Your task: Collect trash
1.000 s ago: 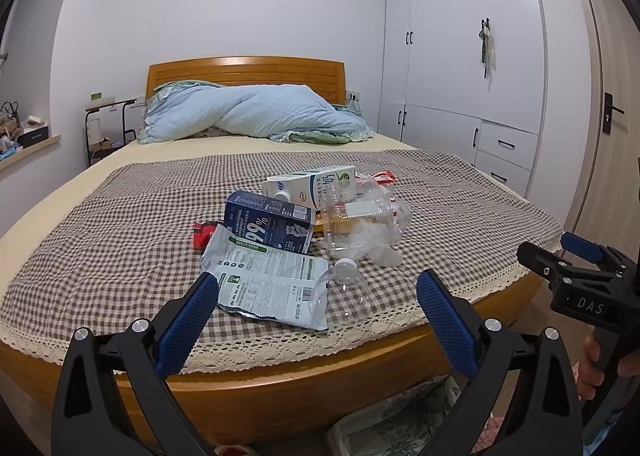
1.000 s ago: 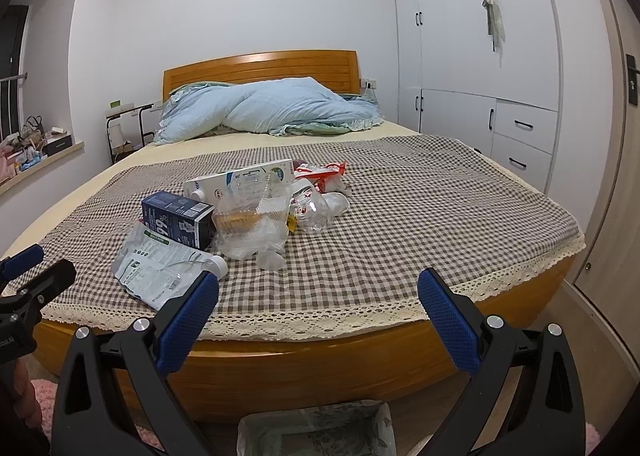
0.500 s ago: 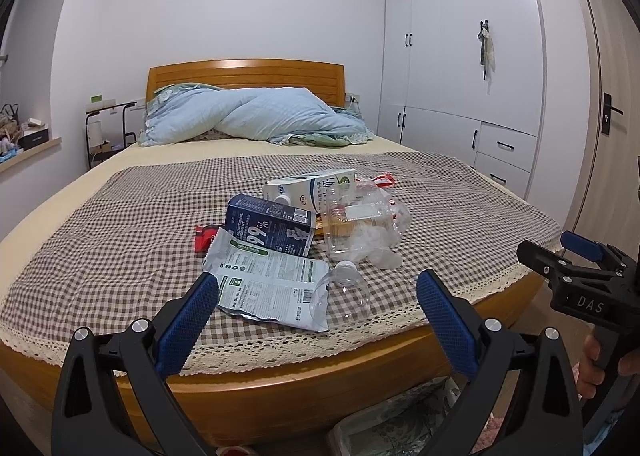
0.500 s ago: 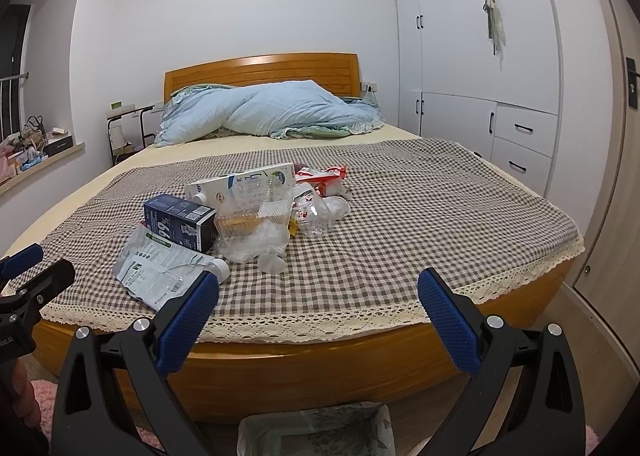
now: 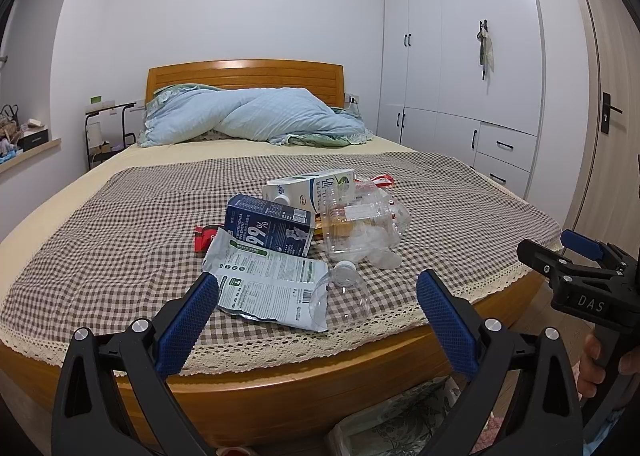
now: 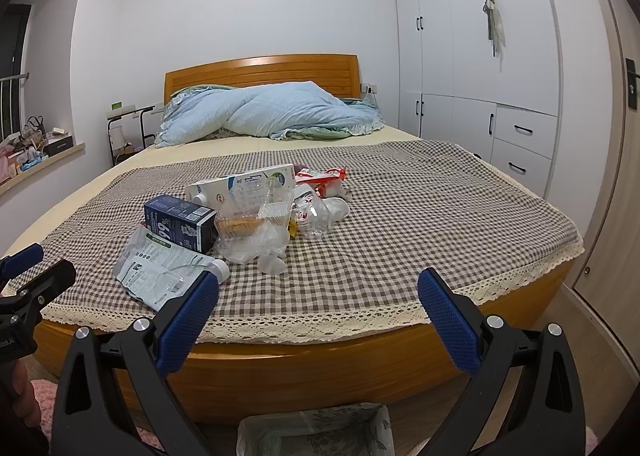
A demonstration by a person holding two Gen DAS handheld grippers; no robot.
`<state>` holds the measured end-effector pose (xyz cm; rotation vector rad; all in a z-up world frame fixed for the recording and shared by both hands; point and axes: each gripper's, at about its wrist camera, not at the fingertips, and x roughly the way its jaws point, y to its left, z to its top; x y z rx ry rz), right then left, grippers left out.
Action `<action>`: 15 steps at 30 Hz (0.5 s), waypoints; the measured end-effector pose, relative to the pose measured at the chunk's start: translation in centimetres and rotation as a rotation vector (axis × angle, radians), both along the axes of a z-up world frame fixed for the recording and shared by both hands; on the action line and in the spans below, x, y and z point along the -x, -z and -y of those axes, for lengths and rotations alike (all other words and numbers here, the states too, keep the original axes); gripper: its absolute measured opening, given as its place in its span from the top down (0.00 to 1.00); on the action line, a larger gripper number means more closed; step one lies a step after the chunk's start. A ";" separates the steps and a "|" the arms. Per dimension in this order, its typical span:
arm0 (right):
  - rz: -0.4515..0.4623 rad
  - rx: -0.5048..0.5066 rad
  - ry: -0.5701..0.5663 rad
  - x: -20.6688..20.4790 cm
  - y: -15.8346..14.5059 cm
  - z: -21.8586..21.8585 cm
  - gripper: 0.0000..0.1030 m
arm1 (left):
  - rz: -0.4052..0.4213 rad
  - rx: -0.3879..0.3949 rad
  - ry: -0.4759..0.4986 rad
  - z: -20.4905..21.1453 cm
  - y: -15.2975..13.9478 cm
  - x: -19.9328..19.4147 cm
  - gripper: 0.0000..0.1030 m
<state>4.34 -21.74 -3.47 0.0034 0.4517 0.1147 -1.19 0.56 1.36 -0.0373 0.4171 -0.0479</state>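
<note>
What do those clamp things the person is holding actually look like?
Both are black plastic frames shaped like big tongs. Each left gripper and right gripper arm ends in a blue, cross-hatched rubber pad, fixed with round silver bolts. Seen from the side, the right one has a blue tip and white letters "DAS" on its black body. No cables or sleeves are visible.

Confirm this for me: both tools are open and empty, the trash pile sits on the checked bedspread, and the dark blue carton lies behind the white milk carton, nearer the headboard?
Not quite. The dark blue carton lies in front of the white milk carton, nearer the foot of the bed, as the left wrist view shows. The rest holds: left tool and right tool are open and empty, and the trash sits on the checked bedspread.
</note>
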 end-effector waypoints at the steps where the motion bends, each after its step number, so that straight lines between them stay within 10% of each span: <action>1: 0.000 0.000 0.000 0.0 0.0 0.0 0.07 | 0.000 0.000 0.000 0.0 0.0 0.0 0.07; 15: 0.002 0.000 0.000 0.0 -0.1 0.0 0.07 | -0.001 -0.001 0.000 -0.1 0.1 0.0 0.07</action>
